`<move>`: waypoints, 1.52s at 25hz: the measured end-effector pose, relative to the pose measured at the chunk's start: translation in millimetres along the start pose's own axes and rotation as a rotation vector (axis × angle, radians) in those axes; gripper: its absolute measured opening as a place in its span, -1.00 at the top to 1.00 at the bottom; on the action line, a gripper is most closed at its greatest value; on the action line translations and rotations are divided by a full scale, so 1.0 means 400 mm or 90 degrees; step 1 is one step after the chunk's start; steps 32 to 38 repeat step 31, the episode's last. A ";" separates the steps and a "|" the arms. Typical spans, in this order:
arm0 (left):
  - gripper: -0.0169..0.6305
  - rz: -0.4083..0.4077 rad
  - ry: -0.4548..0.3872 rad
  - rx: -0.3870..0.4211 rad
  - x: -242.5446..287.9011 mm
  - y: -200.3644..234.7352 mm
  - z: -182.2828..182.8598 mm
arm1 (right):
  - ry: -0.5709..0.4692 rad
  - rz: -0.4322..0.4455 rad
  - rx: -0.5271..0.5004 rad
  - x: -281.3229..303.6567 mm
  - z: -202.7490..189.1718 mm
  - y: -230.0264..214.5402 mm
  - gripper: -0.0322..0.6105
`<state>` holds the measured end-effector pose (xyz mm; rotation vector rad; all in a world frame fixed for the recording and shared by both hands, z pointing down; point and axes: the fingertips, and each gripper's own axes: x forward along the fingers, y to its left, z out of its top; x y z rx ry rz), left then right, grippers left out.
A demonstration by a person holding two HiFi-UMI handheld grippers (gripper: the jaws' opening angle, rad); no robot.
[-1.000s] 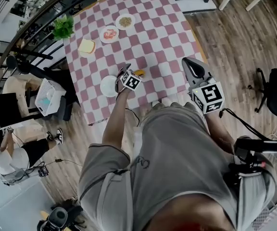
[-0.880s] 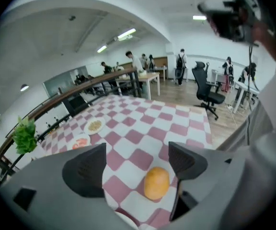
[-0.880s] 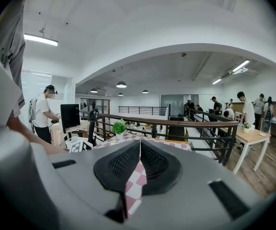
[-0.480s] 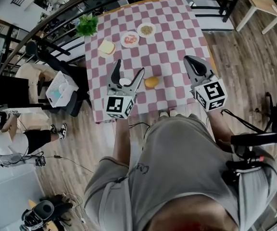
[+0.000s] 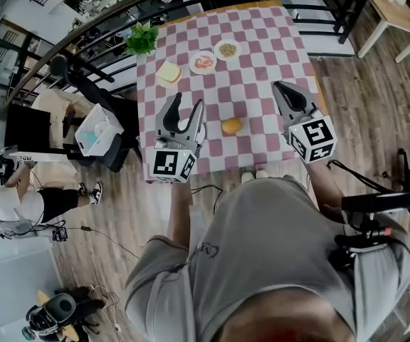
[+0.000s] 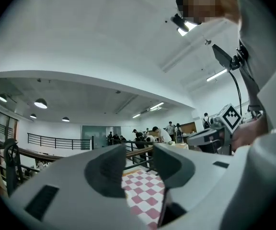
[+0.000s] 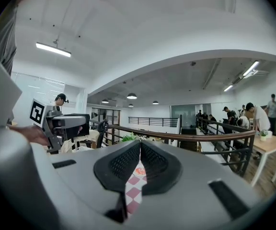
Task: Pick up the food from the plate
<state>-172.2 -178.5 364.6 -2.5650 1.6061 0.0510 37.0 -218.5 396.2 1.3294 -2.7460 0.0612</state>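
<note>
The round orange food [image 5: 231, 126] sits on the checked tabletop [image 5: 262, 48], bare on the cloth with no plate under it, between the two grippers as the head view has it. The left gripper [image 5: 187, 105] is held up level. Its jaws have just been closing but stand apart, with nothing between them and only the far cloth showing through the gap. The right gripper [image 5: 277, 86] is clenched to a thin slit and is empty too.

The food looks like a small bun or a fruit, though it is too small to tell which. It is probably light, possibly soft, and likely to roll if nudged. The best hold is likely across its widest part, one jaw on each side, low and gentle so it neither squashes nor pops out.

At the far end are a plate of reddish food [image 5: 193, 65], a plate of pale grains [image 5: 219, 52], a toast slice [image 5: 168, 72] and a potted plant [image 5: 142, 38].

No brand or wording can be read. The cubes on the grippers carry only black-and-white square patterns.
</note>
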 end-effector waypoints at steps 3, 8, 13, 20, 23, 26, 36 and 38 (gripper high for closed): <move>0.87 0.016 -0.026 -0.002 -0.020 0.010 0.015 | 0.000 0.000 0.005 0.000 -0.004 0.003 0.85; 0.92 0.021 -0.030 -0.007 -0.032 0.021 0.015 | 0.002 0.013 -0.012 0.000 -0.003 0.019 0.85; 0.92 0.015 -0.021 -0.020 -0.031 0.015 -0.009 | -0.003 0.018 -0.017 -0.002 0.008 0.031 0.86; 0.92 0.056 -0.001 -0.051 -0.024 0.041 -0.043 | -0.013 0.029 -0.014 0.027 0.025 0.046 0.86; 0.92 0.045 -0.001 -0.077 -0.003 0.017 -0.048 | -0.016 0.021 -0.003 0.026 0.039 0.043 0.86; 0.92 0.027 -0.011 -0.067 0.002 -0.005 -0.034 | -0.018 0.031 -0.006 0.036 0.049 0.060 0.86; 0.92 0.008 -0.019 -0.053 -0.002 -0.024 -0.031 | -0.015 0.047 -0.014 0.036 0.048 0.085 0.86; 0.92 0.008 -0.019 -0.053 -0.002 -0.024 -0.031 | -0.015 0.047 -0.014 0.036 0.048 0.085 0.86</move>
